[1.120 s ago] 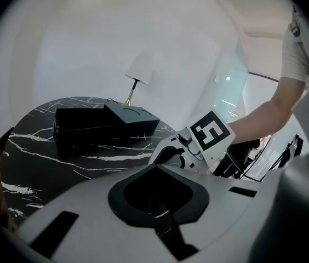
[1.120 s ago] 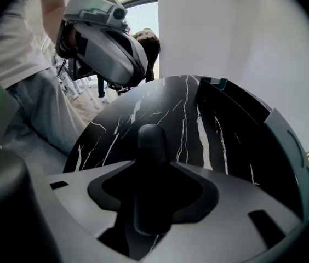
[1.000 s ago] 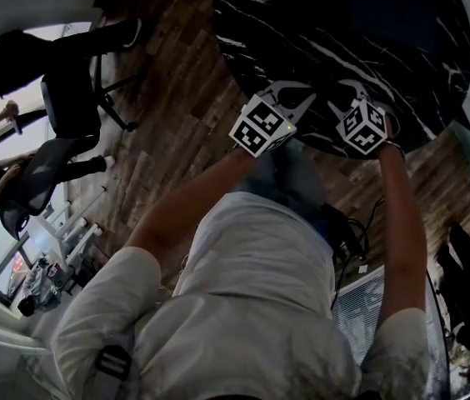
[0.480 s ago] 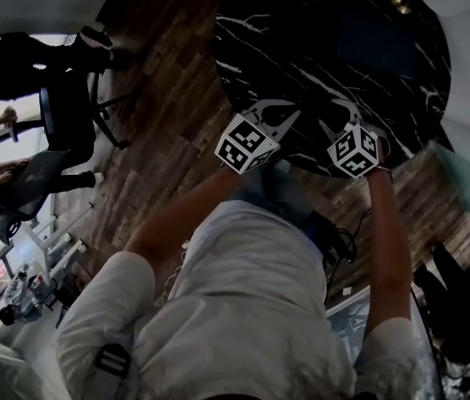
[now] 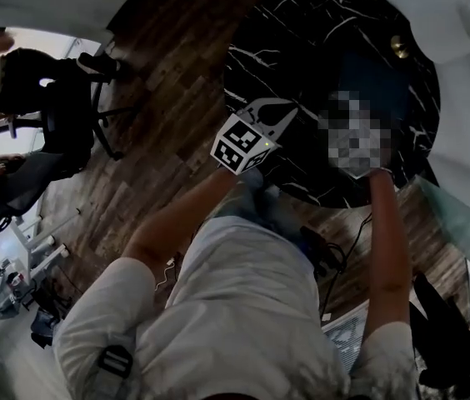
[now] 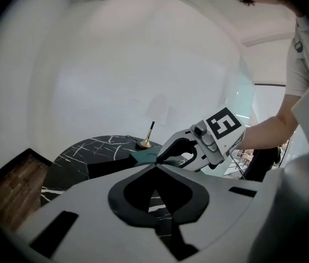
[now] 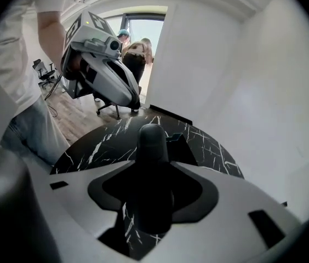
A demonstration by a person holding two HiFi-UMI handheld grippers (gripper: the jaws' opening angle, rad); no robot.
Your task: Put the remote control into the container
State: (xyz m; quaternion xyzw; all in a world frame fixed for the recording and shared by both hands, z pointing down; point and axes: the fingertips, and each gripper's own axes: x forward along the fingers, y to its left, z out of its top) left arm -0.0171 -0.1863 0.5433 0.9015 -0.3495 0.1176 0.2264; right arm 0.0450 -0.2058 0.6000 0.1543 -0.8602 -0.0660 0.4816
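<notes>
Counter (image 5: 285, 40) mostly bare; only the container (image 5: 372, 77) and a brass stand (image 5: 399, 47) by the wall (image 5: 468, 73) obstruct.

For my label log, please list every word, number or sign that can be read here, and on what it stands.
No readable text. The left gripper cube and the right gripper cube carry only square black-and-white markers; the remote control shows no print.

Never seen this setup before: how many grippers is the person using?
2. The left gripper is shut and empty, over the table's near edge; the right gripper beside it grips the remote control. None seems hidden.
</notes>
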